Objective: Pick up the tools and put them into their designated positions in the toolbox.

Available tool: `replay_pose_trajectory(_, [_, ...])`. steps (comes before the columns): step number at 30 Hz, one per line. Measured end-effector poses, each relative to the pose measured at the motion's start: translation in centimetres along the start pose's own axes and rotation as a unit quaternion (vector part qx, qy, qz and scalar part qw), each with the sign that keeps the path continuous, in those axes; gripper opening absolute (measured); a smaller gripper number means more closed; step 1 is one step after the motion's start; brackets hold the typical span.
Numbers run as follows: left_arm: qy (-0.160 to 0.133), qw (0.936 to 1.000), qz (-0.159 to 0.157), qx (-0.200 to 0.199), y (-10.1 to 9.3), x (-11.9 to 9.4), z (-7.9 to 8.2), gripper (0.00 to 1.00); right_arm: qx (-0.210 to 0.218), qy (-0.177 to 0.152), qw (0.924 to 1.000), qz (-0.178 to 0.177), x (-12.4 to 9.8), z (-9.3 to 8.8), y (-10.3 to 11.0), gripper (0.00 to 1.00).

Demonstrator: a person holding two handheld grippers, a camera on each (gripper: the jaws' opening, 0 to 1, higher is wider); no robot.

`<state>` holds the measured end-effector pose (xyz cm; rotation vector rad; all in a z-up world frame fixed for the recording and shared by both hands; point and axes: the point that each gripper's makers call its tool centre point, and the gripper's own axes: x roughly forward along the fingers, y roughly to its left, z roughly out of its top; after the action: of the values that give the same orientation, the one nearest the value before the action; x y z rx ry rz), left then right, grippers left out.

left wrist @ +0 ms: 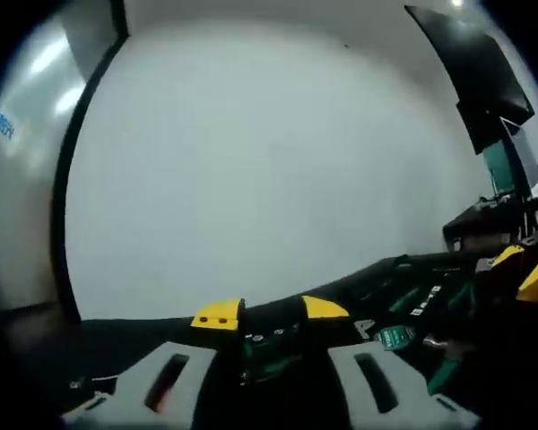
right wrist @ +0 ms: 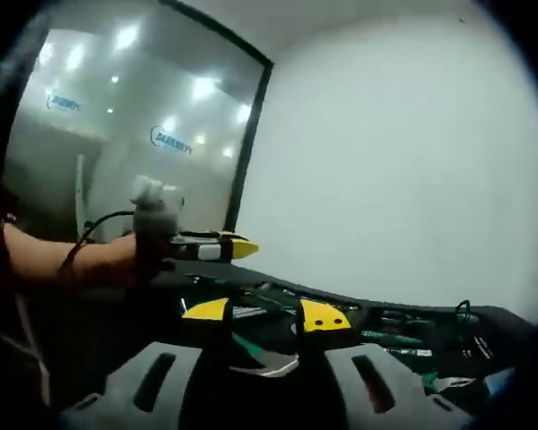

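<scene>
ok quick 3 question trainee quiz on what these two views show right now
1. True or false: the left tongs are shut on a tool.
2. In the right gripper view, from which side does the other gripper enter? A) left B) right C) top
3. Fill in: the latches on the black toolbox are coloured ____.

Key: 1 false, both pairs of tongs stand open and hold nothing, the right tongs too; 2 A, held in a person's hand; 3 yellow.

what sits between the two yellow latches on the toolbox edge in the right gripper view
Between the yellow latches, right gripper view, runs the toolbox rim; behind it, green-handled tools lie in the tray.
</scene>
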<state>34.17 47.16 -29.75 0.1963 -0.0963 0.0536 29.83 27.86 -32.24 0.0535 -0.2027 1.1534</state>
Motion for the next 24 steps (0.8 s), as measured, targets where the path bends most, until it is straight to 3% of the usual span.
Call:
replay_pose_trajectory(1, [0.006,0.9999,-0.011,0.001,-0.1,0.0,-0.1,0.25,0.017,0.005,0.9998,0.005,0.0,-0.2,0.0,0.23])
replay_pose_trajectory(4, [0.025,0.9989,-0.031,0.022,0.5,0.0,-0.3,0.25,0.013,0.019,0.9997,0.006,0.4,-0.8,0.0,0.23])
replay_pose_trajectory(6, [0.044,0.9977,-0.051,0.010,0.4,0.1,-1.1,0.26,0.011,0.027,0.9995,0.011,0.7,-1.0,0.4,0.23])
replay_pose_trajectory(10, [0.068,0.9930,-0.093,0.024,-0.8,0.9,-2.6,0.26,-0.023,0.060,0.9978,0.019,1.4,-2.1,1.6,0.23])
replay_pose_trajectory(11, [0.070,0.9912,-0.109,0.028,-1.3,1.1,-2.9,0.26,-0.009,0.076,0.9967,0.027,1.8,-2.5,2.3,0.23])
replay_pose_trajectory(13, [0.078,0.9844,-0.155,0.028,-2.9,1.2,-3.4,0.28,0.008,0.105,0.9942,0.024,2.6,-3.2,3.1,0.24])
replay_pose_trajectory(15, [0.083,0.9757,-0.200,0.032,-4.6,1.0,-3.6,0.29,-0.003,0.122,0.9917,0.042,3.3,-3.5,4.8,0.25])
replay_pose_trajectory(17, [0.090,0.9646,-0.243,0.050,-6.3,0.7,-4.0,0.30,-0.007,0.139,0.9899,0.026,3.8,-3.7,5.7,0.26])
replay_pose_trajectory(20, [0.094,0.9564,-0.271,0.055,-7.4,0.9,-4.1,0.30,-0.039,0.145,0.9883,0.024,4.8,-3.7,7.3,0.26])
replay_pose_trajectory(23, [0.100,0.9535,-0.276,0.068,-7.5,1.5,-4.2,0.30,-0.071,0.161,0.9840,0.027,5.1,-4.5,8.7,0.25])
replay_pose_trajectory(24, [0.107,0.9491,-0.286,0.079,-7.6,1.6,-4.6,0.30,-0.071,0.169,0.9827,0.029,5.4,-4.9,9.1,0.25])
